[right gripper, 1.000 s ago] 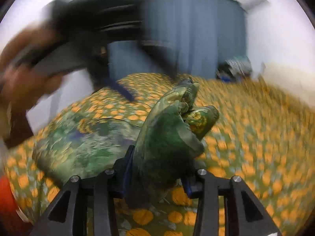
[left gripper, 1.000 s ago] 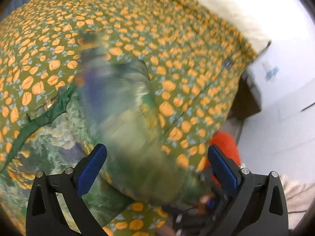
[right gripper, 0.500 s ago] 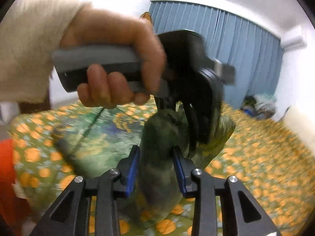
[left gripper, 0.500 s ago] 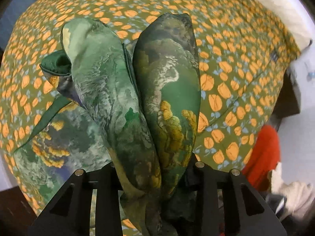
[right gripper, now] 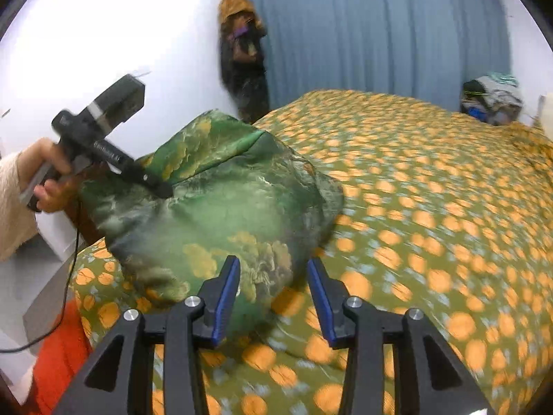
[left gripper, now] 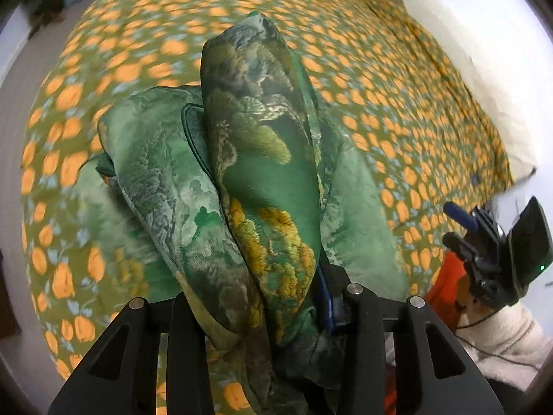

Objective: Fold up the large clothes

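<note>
While bunched in glossy green folds, garment (left gripper: 262, 180) clamped in left tool (left gripper: 262, 314), jaws easing apart, left pad hidden, right tool (right gripper: 273, 297) opening, empty.

In the right wrist view the garment (right gripper: 221, 207) lies bunched on the bed (right gripper: 432, 207) at centre left. The curtain (right gripper: 380, 27) hangs behind the bed at upper right, and a pile of things (right gripper: 492, 98) sits on the bed's far right edge. A person's hand (right gripper: 48, 180) is at the left edge.

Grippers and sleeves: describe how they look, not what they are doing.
Both grippers, the right gripper and the left gripper, are black angular frames with silver screws and blue-padded fingers. The left one has a grey handle and a trailing black cable. The person's sleeve is cream and fuzzy.
</note>
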{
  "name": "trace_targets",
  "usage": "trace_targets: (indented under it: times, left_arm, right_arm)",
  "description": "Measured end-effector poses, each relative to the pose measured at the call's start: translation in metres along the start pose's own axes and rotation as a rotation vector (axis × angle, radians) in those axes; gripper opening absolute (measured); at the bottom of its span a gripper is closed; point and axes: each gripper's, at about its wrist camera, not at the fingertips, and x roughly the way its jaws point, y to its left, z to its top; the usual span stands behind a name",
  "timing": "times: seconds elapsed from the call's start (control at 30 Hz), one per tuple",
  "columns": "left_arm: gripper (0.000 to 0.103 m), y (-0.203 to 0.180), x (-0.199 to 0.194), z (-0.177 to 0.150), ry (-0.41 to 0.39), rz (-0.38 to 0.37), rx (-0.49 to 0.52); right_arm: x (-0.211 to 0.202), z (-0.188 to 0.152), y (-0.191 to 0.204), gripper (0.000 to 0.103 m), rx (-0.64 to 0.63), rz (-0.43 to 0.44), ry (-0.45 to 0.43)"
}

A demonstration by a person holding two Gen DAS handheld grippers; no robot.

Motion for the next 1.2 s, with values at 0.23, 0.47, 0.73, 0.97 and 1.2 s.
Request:
trace_targets:
  times: [0.23,0.47,0.73,0.97,1.2]
  left_arm:
    - [0.042,0.071,0.017,-0.026,-0.053,-0.076,-0.139]
    - [0.05,0.123,0.062,-0.057,-0.083,-0.178,-0.282]
    - [0.069,0.11,0.044,-0.06,-0.125,-0.185,-0.295]
    - [0.074,0.099,0.015,-0.065,-0.131,-0.142,-0.248]
    - [0.077,0.11,0.018,-0.088,-0.13,-0.113,-0.248]
  right_arm:
    - [0.091,0.009,0.068,0.041,-0.093,0.152,0.196]
    - [0.168,-0.019,0.066,0.041,0.036,0.201,0.423]
    - [0.158,0.003,0.07,0.042,0.031,0.205,0.466]
    - [0.139,0.092,0.065,0.042,0.069,0.221,0.361]
    - [0.223,0.138,0.102,0.042,-0.009,0.218,0.35]
